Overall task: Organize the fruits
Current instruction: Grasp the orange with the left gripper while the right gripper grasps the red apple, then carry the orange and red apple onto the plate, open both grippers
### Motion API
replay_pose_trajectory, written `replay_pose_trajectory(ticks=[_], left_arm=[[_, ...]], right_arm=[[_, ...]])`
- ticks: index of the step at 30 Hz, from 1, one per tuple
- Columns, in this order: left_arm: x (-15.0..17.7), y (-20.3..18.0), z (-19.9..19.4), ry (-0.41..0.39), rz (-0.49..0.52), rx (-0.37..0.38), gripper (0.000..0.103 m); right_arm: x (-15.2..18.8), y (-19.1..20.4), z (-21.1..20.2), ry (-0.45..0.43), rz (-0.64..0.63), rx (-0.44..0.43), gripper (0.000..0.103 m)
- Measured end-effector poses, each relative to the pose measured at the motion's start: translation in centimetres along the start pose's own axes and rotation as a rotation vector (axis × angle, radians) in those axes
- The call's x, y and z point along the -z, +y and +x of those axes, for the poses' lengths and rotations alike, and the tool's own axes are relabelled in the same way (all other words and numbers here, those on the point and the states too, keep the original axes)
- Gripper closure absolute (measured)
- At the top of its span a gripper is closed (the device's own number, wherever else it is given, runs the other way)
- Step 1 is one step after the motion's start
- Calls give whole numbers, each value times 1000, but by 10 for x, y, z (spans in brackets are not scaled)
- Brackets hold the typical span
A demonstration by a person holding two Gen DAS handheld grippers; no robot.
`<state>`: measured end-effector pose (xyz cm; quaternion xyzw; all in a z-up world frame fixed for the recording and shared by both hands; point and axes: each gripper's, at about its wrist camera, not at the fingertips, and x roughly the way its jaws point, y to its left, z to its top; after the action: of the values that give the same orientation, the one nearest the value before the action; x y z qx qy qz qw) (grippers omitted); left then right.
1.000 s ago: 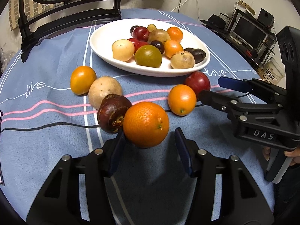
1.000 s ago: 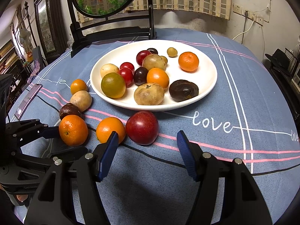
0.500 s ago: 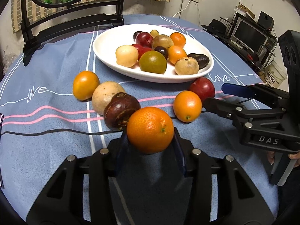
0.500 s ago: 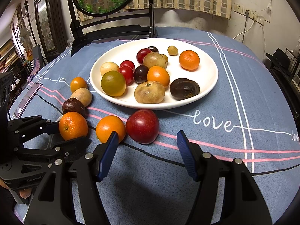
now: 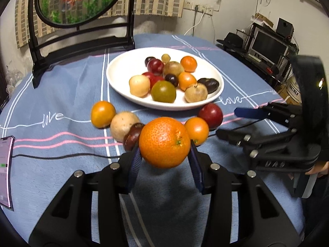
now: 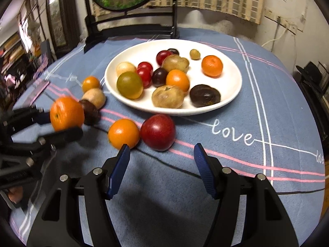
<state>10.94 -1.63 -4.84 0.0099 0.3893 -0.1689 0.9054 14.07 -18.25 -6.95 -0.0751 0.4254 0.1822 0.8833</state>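
My left gripper [image 5: 165, 156] is shut on a large orange [image 5: 164, 142] and holds it above the blue tablecloth; the orange also shows in the right wrist view [image 6: 66, 113]. A white plate [image 5: 123, 86] with several fruits stands beyond it. On the cloth lie a small orange [image 5: 196, 130], a red plum [image 5: 210, 115], a dark brown fruit [image 5: 131, 136], a tan fruit [image 5: 123, 126] and another orange [image 5: 102, 114]. My right gripper [image 6: 162, 161] is open and empty, just before the red plum [image 6: 158, 131] and the small orange [image 6: 123, 133].
A black stand with a round fish painting [image 5: 80, 12] stands behind the plate. A phone [image 5: 5, 170] with a black cable lies at the left edge. Shelves with electronics [image 5: 267, 43] stand off the table to the right.
My left gripper closed on the large orange and lifted it off the cloth. The right gripper stayed open near the red plum and rose slightly.
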Motion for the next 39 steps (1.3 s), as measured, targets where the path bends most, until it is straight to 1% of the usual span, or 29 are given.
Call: replay_pose_trajectory(ticks=[4, 7, 11, 12, 14, 16, 17, 18, 22, 26, 29, 39], left_arm=[[-2, -3, -7, -20, 4, 13, 58], [-3, -6, -13, -34, 13, 18, 58], [-4, -9, -18, -46, 25, 29, 58], [-4, -9, -19, -48, 26, 31, 58], [-5, -10, -19, -50, 28, 32, 58], [-5, -9, -20, -51, 28, 32, 58], [-5, -9, -20, -51, 28, 32, 58], [-5, -9, -20, -51, 28, 32, 58], [-5, -8, -21, -51, 21, 29, 58], [-6, -7, -21, -51, 16, 28, 58], [-6, -7, -20, -48, 17, 26, 58], [-6, -7, -17, -39, 17, 17, 58]], right_arm=[[3, 6, 10, 33, -21, 13, 38], [2, 2, 17, 36, 24, 14, 38], [-4, -3, 21, -6, 57, 54, 39], [-5, -5, 22, -13, 73, 54, 39], [-7, -7, 26, -11, 107, 23, 38], [-9, -5, 28, -20, 111, 20, 40], [-12, -3, 27, -29, 101, 19, 55], [-14, -1, 27, -27, 94, 6, 63], [-16, 4, 20, -23, 83, 32, 63], [-15, -2, 9, -30, 116, -6, 63], [-16, -4, 1, -59, 124, -3, 63], [-15, -8, -5, -89, 145, -12, 63]])
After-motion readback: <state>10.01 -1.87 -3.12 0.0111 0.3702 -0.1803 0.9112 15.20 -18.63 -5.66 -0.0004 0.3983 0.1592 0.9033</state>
